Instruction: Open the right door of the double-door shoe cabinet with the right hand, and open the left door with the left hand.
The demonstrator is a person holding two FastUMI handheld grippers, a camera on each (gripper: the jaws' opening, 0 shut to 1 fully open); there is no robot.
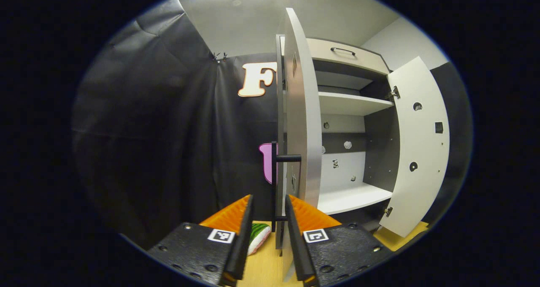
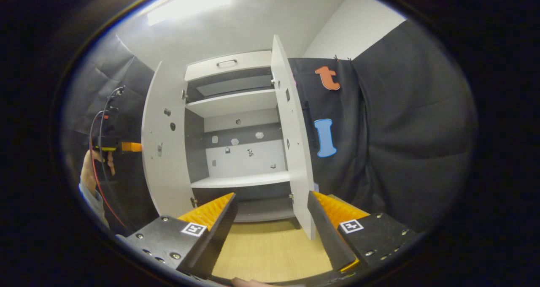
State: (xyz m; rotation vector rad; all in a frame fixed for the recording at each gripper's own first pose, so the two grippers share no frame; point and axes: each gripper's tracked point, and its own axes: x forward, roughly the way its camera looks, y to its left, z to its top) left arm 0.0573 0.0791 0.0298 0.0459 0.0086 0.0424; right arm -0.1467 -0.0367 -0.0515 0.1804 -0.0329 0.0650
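Shoe cabinet (image 2: pixel 236 109): a tall pale cabinet standing on a light wooden floor (image 2: pixel 270 253), both doors swung out so the inside shows. In the right gripper view it sits straight ahead and beyond the fingers.
Interior: a white upper shelf (image 2: pixel 231 102) and a white lower shelf (image 2: pixel 240 180) with dark panels between; a drawer front with a dark handle (image 1: pixel 342 50) runs across the top.
Left door (image 1: pixel 300 122): wide open and seen nearly edge-on in the left gripper view, rising just ahead of the fingers. In the right gripper view it is the broad panel (image 2: pixel 162 147) left of the opening.
Right door (image 2: pixel 293 139): open, its lower edge just beyond the right-side finger in the right gripper view, not touching it. In the left gripper view it hangs open at the far right (image 1: pixel 419 147).
Left door handle (image 1: pixel 276 185): a dark vertical bar on the door's outer face; its lower part runs down into the gap between the left gripper's fingers.
Left gripper (image 1: pixel 270 213): fingers narrowly apart around the bar; whether they press on it cannot be told. It also shows far left in the right gripper view (image 2: pixel 126 147), held by a hand (image 2: pixel 90 171) at the door's edge.
Right gripper (image 2: pixel 272 213): fingers spread wide, holding and touching nothing, with floor between them.
Green-and-white object (image 1: pixel 258 235): on the floor just past the left gripper's left finger.
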